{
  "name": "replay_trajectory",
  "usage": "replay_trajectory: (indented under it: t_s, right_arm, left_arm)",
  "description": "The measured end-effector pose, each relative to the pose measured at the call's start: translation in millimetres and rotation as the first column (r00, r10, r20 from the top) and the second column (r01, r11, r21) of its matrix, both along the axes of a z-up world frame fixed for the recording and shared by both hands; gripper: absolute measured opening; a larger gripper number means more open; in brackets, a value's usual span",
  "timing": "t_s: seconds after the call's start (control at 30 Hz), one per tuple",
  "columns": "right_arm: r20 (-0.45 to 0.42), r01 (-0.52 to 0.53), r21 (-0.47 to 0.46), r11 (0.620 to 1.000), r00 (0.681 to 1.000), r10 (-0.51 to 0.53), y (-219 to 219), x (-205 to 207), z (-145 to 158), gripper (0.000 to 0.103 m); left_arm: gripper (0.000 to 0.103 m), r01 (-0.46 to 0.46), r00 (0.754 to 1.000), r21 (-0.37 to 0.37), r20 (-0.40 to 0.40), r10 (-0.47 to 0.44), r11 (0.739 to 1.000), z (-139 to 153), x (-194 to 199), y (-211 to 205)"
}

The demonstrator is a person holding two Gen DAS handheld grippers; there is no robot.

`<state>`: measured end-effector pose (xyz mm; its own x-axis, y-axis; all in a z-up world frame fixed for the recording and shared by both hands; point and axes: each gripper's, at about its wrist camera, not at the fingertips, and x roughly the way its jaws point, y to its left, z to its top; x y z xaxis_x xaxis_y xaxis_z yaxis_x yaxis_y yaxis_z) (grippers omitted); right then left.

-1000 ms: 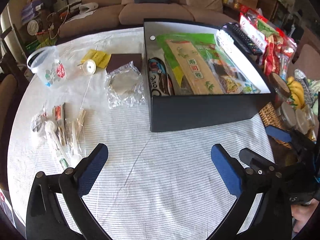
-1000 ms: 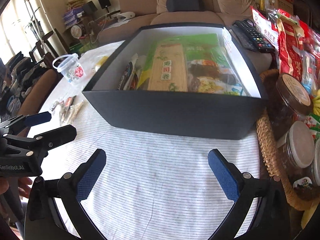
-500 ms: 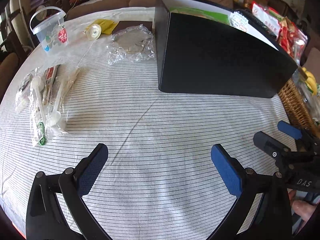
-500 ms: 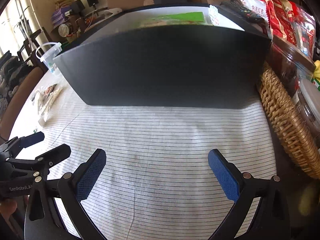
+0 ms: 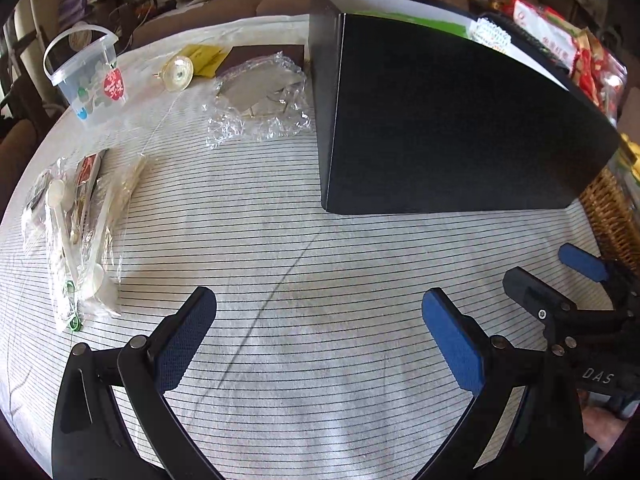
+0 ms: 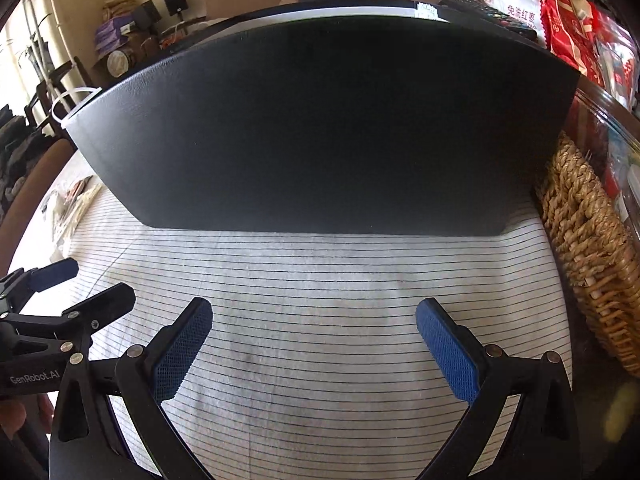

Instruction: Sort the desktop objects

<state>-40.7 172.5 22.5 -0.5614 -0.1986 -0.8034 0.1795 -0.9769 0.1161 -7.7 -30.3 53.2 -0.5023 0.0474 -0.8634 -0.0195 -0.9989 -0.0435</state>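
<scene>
Blue-padded and spread wide, the left gripper (image 5: 318, 340) and right gripper (image 6: 314, 346) hold nothing, both now dropped low over the striped tablecloth (image 5: 280, 248). The black box (image 5: 440, 128) stands ahead, its contents no longer visible. Likely resetting: the cutlery packets (image 5: 76, 232) and crinkled wrapper (image 5: 260, 100) remain unsorted, left of it.

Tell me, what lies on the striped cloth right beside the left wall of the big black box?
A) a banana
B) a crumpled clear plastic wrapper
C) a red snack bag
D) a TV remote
B: in the left wrist view a crumpled clear plastic wrapper lies on the striped cloth just left of the black box, well ahead of both open hand-held grippers.
</scene>
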Motion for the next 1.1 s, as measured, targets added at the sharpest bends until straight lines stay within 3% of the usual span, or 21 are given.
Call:
replay_trajectory:
  t_s: [0.2, 0.73, 1.1]
  right_arm:
    - [-0.009, 0.003, 0.002, 1.000, 1.000, -0.003, -0.8, -4.1, -1.2, 0.103]
    - [-0.033, -0.020, 0.112, 0.994, 0.999, 0.024, -5.1, 1.6, -4.0, 0.103]
    - [-0.032, 0.005, 0.112, 0.994, 0.999, -0.001, 0.9, 1.4, -0.7, 0.103]
  left_arm:
    - [0.103, -0.012, 1.000, -0.002, 0.015, 0.012, 1.000, -14.1, -1.9, -4.1]
    - [0.103, -0.050, 0.996, -0.034, -0.076, 0.047, 0.998, -17.8, 2.8, -5.0]
    - [0.103, -0.069, 0.995, -0.031, -0.077, 0.067, 0.997, -17.4, 8.4, -6.1]
